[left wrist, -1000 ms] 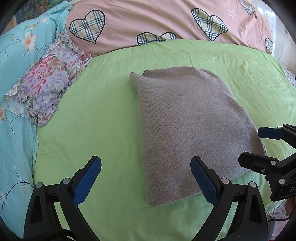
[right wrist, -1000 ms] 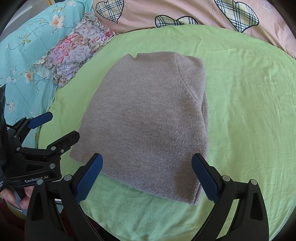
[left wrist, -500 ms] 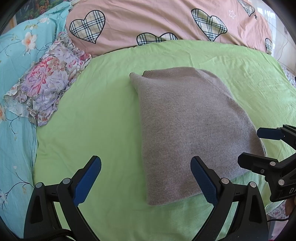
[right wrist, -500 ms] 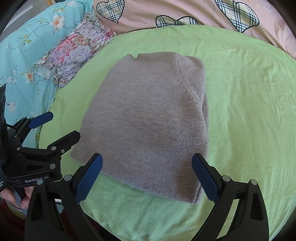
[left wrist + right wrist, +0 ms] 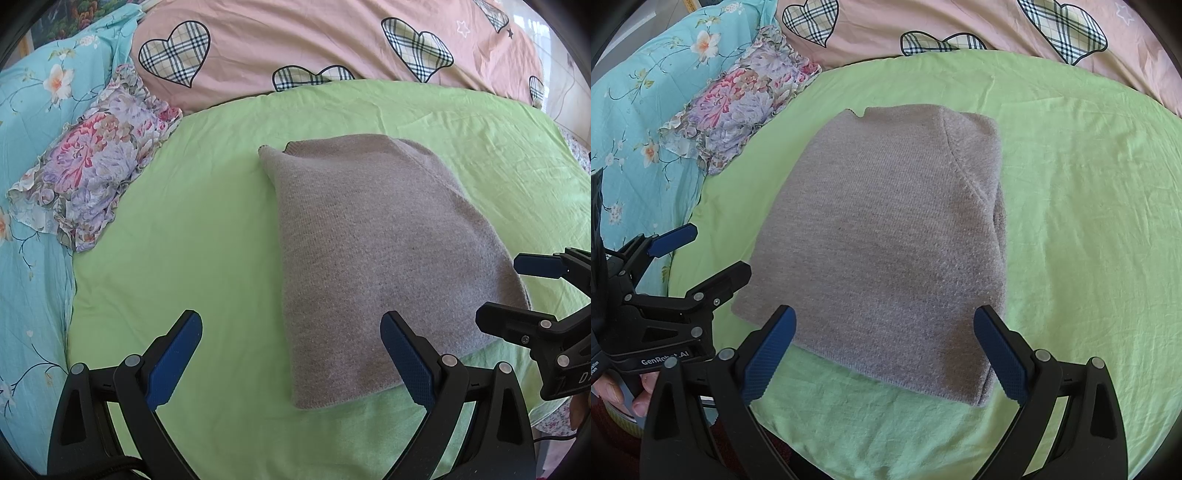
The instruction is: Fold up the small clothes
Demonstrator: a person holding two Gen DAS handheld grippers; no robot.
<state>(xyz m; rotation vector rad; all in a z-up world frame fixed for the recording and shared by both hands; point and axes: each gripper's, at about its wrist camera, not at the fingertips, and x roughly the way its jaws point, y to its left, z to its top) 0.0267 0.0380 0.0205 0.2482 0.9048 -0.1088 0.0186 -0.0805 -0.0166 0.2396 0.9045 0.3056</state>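
Still unmoved: folded grey sweater (image 5: 373,258), both hand-held grippers agape.

L gripper (image 5: 291,354) was wide open, blue pads (image 5: 173,360) spread far apart, nothing between them, pointing fwd and slightly down. R gripper (image 5: 884,349) likewise wide open, pads (image 5: 999,356) well apart, holding nothing. From the R cam, L gripper (image 5: 705,251) sat at lower left, jaws parted, w/ the person's fingers (image 5: 642,393) wrapped round its handle. From the L cam, R gripper (image 5: 517,291) came in at the right edge, also parted. Both level, side by side, near each other, not touching.
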